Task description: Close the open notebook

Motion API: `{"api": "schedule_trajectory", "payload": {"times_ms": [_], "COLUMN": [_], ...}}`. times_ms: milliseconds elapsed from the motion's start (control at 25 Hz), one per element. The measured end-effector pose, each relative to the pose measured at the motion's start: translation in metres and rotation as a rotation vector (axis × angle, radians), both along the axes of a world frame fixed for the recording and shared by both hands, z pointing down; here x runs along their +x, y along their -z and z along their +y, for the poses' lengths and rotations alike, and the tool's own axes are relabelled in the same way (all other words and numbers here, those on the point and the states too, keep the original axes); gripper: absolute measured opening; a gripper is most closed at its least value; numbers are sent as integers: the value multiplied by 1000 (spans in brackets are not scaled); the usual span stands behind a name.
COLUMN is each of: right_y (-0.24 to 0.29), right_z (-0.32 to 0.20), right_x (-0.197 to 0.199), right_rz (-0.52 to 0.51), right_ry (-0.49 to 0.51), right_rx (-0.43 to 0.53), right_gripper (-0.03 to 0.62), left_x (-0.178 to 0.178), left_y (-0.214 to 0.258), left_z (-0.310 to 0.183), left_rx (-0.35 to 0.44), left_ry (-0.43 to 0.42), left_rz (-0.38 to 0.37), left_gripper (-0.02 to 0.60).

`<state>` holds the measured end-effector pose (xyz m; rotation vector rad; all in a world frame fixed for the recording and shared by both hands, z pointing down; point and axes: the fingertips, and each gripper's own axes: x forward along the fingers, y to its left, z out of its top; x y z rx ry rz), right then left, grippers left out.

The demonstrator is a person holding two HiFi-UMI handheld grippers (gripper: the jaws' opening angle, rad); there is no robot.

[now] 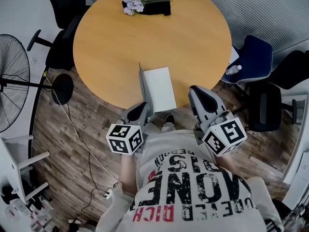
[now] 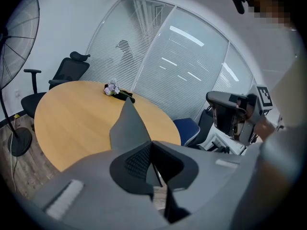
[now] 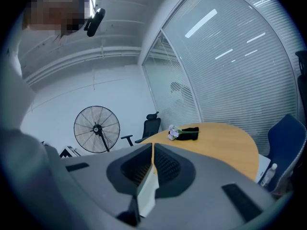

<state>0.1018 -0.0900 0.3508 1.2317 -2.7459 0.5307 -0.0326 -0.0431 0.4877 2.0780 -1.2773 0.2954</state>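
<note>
Notebook (image 1: 160,88) lies at near edge of round, smooth wood-tone table (image 1: 111,47): blank white page flat, thin grey cover (image 2: 127,123) stood up on its left side. L gripper (image 2: 152,145) jaws pinch that cover's lower edge. R gripper (image 3: 152,148) jaws pressed together, nothing gripped, just right of notebook. Both have matte grey shells w/ ribbed black pads; each carries a cube (image 1: 124,138) w/ b&w square markers. Shirt (image 1: 193,197) print reads upside down: red "RICH" legible, rest unclear.
</note>
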Motion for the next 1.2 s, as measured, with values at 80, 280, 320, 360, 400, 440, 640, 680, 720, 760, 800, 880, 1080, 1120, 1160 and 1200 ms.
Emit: {"api": "schedule_trajectory", "payload": {"times_ms": [80, 280, 320, 360, 400, 440, 640, 680, 720, 760, 800, 880, 1080, 1120, 1160, 1200], "right_y": [1, 0, 0, -1, -2, -2, -2, -2, -1, -1, 0, 0, -1, -1, -2, -2], "right_z": [0, -3, -3, -3, -2, -2, -1, -1, -1, -1, -1, -3, -6, -6, -6, -6], "right_x": [0, -1, -1, -1, -1, -1, 1, 1, 2, 4, 5, 8, 11, 11, 11, 12], "right_rz": [-1, -2, -1, 1, 1, 1, -4, -5, -5, -5, -5, -6, -8, -8, -7, -7], "right_ry": [1, 6, 8, 10, 10, 9, 1, -1, -4, -7, -12, -18, -22, -22, -22, -22], "right_rx": [2, 3, 2, 0, -2, -4, -8, -8, -7, -6, -5, -4, -4, -5, -7, -8], "right_gripper": [20, 20, 20, 20, 20, 20, 20, 20, 20, 20, 20, 20, 20, 20, 20, 20], "left_x": [2, 9, 11, 13, 15, 16, 19, 20, 21, 23, 25, 29, 38, 39, 41, 42], "left_y": [0, -2, -2, -3, -3, -4, -6, -6, -7, -7, -8, -10, -15, -16, -16, -17], "left_z": [0, -5, -5, -6, -6, -5, -6, -7, -7, -7, -7, -8, -11, -11, -12, -12], "left_rx": [0, 0, -1, -2, -4, -5, -7, -8, -10, -11, -12, -15, -24, -27, -30, -32], "left_ry": [-4, -22, -25, -27, -30, -32, -38, -40, -44, -48, -52, -60, -75, -78, -81, -85], "left_rz": [-1, -1, 1, 3, 5, 7, 15, 16, 16, 16, 15, 15, 15, 14, 14, 13], "left_gripper": [18, 18, 18, 18, 18, 18, 18, 18, 18, 18, 18, 18, 18, 18, 18, 18]}}
